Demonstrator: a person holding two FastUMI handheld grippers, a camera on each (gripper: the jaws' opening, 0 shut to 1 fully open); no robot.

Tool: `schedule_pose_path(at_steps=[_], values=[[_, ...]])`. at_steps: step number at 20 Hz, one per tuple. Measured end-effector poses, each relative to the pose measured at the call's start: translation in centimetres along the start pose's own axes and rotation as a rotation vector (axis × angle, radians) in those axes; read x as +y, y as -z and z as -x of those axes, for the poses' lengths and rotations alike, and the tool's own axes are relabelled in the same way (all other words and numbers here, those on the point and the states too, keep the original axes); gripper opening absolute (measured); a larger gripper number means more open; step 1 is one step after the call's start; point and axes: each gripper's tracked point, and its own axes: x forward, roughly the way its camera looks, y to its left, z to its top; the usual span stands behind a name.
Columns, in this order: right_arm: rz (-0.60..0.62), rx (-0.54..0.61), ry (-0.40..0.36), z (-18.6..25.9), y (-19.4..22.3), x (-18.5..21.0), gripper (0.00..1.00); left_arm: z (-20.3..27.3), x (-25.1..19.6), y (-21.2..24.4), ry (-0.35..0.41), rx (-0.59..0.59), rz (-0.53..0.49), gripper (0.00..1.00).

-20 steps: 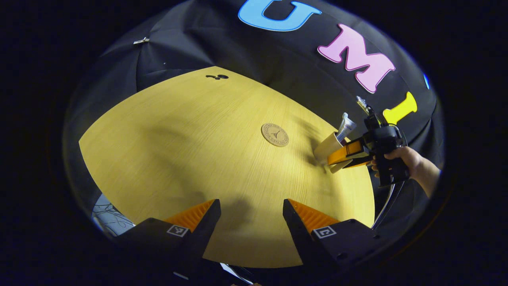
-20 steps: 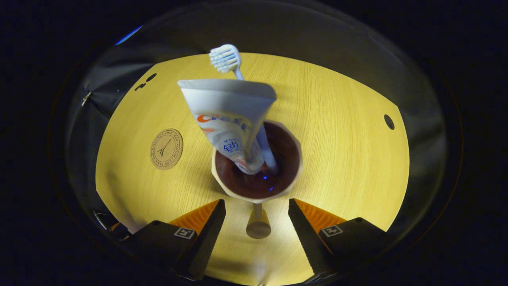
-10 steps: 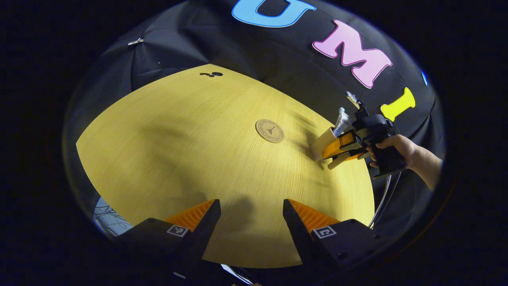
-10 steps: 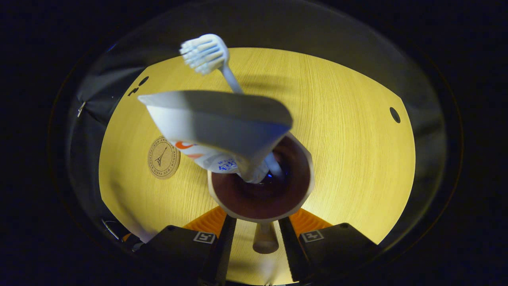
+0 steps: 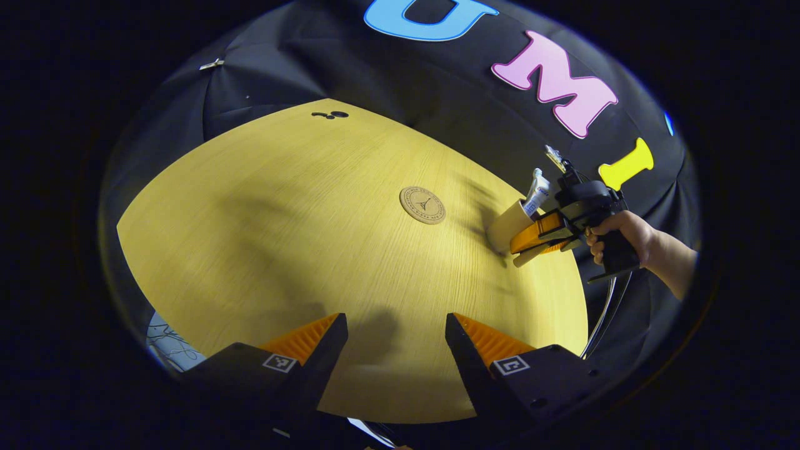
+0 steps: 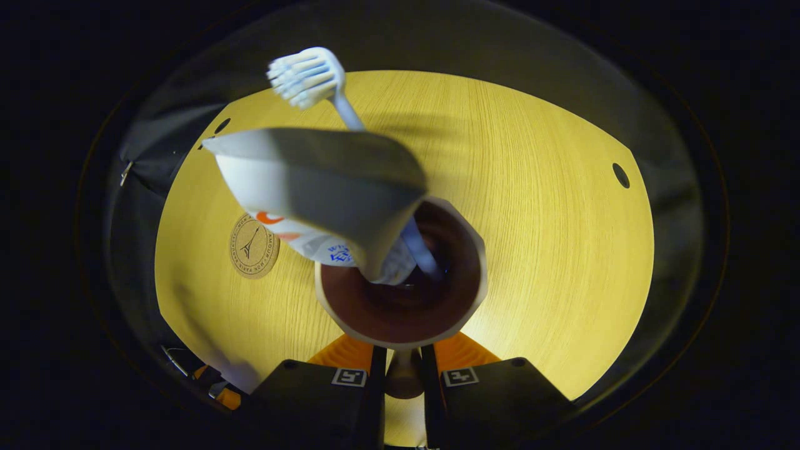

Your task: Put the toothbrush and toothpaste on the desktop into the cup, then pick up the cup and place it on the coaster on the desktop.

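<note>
Right gripper view: cup (image 6: 400,294) handle (image 6: 403,375) clamped between jaws.

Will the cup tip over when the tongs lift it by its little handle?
It may lean: the right tongs pinch only the handle, off to one side of the cup. The toothpaste and toothbrush stick out high and slanted, so they could wobble.

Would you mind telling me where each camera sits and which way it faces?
Left gripper view: rides the open left gripper above the desktop's near edge, looking across to the coaster; a hand holds the right gripper.
Right gripper view: rides the right gripper, looking down into the cup, its handle between the fingers.
Shared: cup, toothpaste, coaster, desktop.
</note>
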Motion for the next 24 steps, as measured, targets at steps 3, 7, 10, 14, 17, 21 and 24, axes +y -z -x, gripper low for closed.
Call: schedule_pose_path(at_steps=[3, 7, 10, 14, 17, 21, 24], values=[[0.011, -0.026, -0.001, 0.3, -0.6, 0.3, 0.27, -0.2, -0.1, 0.3, 0.002, 0.004, -0.015, 0.98], [0.035, -0.037, -0.029, 1.0, -1.1, 2.1, 0.26, -0.2, -0.2, 0.4, 0.014, 0.012, -0.007, 0.98], [0.058, -0.050, -0.032, 1.4, -1.8, 3.6, 0.27, -0.1, -0.1, -0.4, 0.018, -0.011, -0.039, 0.98], [0.082, -0.045, -0.061, 1.5, -2.5, 6.5, 0.26, 0.1, 0.3, -0.4, 0.017, -0.011, -0.031, 0.98], [0.111, -0.041, -0.079, 1.5, -2.7, 9.2, 0.26, 0.4, 1.1, -0.2, 0.006, -0.011, -0.029, 0.98], [0.157, -0.026, -0.103, 0.6, -2.7, 13.2, 0.27, 0.4, 1.7, -1.0, 0.001, -0.024, -0.049, 0.98], [0.175, -0.026, -0.108, 0.1, -3.0, 15.2, 0.27, 0.6, 2.2, -0.9, -0.001, -0.016, -0.060, 0.98]])
